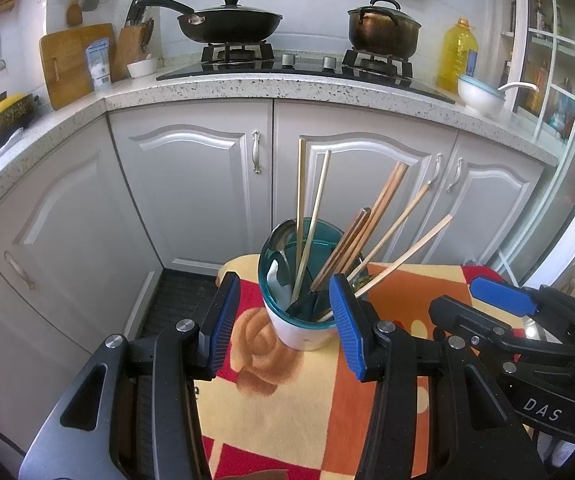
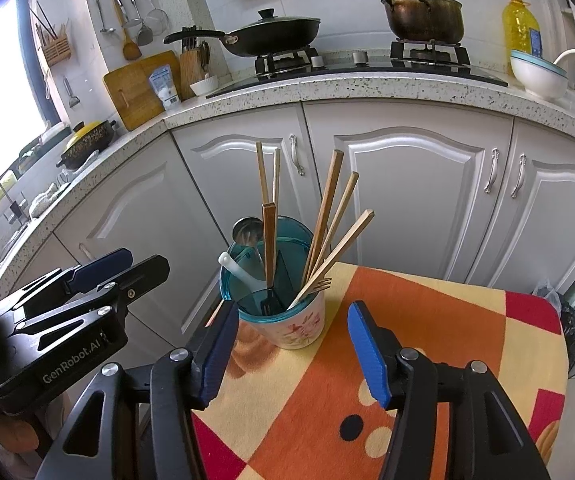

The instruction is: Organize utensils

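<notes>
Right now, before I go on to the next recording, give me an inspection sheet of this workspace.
Surface: small table under a patterned cloth in orange, yellow and red.
Job's things: utensil cup with a teal insert, upright near the cloth's far edge; holds chopsticks, a metal spoon, a white spoon and a fork.
Clutter: nothing seen on the cloth besides the cup.
Grippers: left gripper open, fingers either side of the cup, whether touching is unclear; right gripper open, empty, just short of the cup.
Cables: nothing seen.
Surroundings: white cabinets, speckled counter, stove with frying pan and pot, oil bottle.
</notes>
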Demonstrator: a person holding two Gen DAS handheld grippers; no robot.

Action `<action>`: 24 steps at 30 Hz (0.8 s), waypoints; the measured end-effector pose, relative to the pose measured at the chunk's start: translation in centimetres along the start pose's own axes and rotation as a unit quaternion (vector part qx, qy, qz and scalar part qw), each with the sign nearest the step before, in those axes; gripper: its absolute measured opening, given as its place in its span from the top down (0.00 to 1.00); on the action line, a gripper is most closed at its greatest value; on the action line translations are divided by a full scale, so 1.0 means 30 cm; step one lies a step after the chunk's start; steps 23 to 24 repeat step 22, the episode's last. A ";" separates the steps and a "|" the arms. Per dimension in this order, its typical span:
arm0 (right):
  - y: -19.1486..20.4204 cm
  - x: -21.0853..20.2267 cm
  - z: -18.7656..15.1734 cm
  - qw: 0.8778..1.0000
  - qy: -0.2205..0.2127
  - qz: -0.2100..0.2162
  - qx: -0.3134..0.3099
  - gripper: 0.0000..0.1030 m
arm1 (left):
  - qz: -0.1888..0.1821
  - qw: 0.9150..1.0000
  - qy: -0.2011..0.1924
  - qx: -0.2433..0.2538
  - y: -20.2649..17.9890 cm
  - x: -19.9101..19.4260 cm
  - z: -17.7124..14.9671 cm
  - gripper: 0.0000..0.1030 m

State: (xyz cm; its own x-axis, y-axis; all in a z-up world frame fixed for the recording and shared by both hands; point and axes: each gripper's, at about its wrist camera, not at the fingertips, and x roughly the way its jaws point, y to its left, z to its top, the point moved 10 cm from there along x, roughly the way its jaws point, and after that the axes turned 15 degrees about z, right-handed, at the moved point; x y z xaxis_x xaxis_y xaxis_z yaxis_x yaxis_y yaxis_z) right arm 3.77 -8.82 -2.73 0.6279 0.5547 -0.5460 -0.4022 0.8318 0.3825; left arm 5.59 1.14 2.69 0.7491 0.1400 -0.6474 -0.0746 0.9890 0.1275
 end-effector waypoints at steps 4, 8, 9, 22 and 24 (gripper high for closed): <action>0.001 0.003 0.001 1.000 0.001 0.000 -0.001 0.46 | 0.000 1.000 0.000 0.000 -0.001 0.001 0.000 0.56; 0.002 0.006 -0.002 1.000 0.003 0.001 -0.002 0.46 | 0.001 1.000 0.000 0.000 -0.002 0.002 0.000 0.56; 0.002 0.008 -0.002 1.000 0.004 0.001 -0.002 0.46 | 0.001 1.000 0.000 -0.001 -0.001 0.002 -0.001 0.56; -0.005 0.018 -0.015 1.000 0.009 0.003 0.002 0.45 | -0.015 1.000 -0.002 0.004 -0.024 0.005 -0.019 0.56; -0.005 0.018 -0.015 1.000 0.009 0.003 0.002 0.45 | -0.015 1.000 -0.002 0.004 -0.024 0.005 -0.019 0.56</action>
